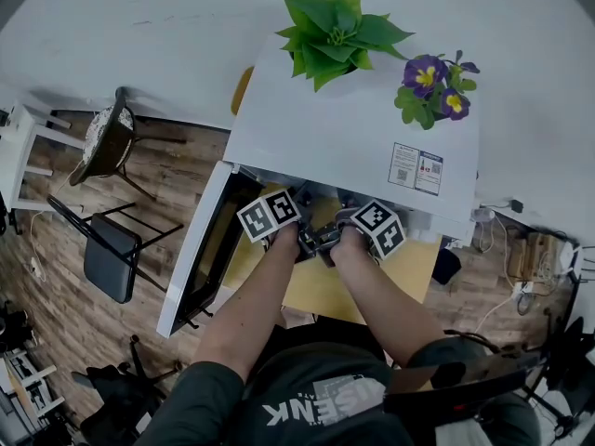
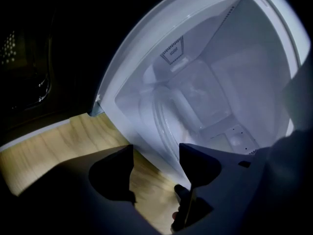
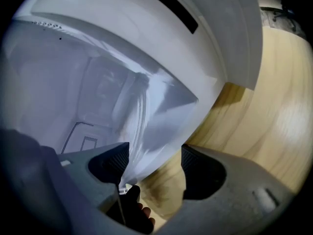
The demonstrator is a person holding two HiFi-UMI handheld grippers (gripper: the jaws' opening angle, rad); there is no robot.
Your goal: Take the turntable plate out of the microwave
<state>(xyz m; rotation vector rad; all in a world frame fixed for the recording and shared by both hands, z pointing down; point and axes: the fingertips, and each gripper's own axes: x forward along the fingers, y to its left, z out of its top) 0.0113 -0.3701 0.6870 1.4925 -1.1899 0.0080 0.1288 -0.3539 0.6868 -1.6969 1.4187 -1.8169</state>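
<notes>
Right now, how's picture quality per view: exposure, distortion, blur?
Head view: strong fisheye bend, dark corners, otherwise even light and sharp on the microwave. Left gripper view: left half near black, lit cavity washed out, turntable plate only a faint soft outline. Right gripper view: cavity bluish and hazy, mild glare on the wooden table.

A white wall (image 1: 139,17) is running along the back, evenly lit. Brown plank floor (image 1: 56,314) is stretching out at the left, where a black folding chair (image 1: 112,260) is standing near a round stool (image 1: 104,139). A pale wooden table (image 1: 339,297) is standing in the middle. Cables (image 1: 507,300) are trailing over the floor at the right.
</notes>
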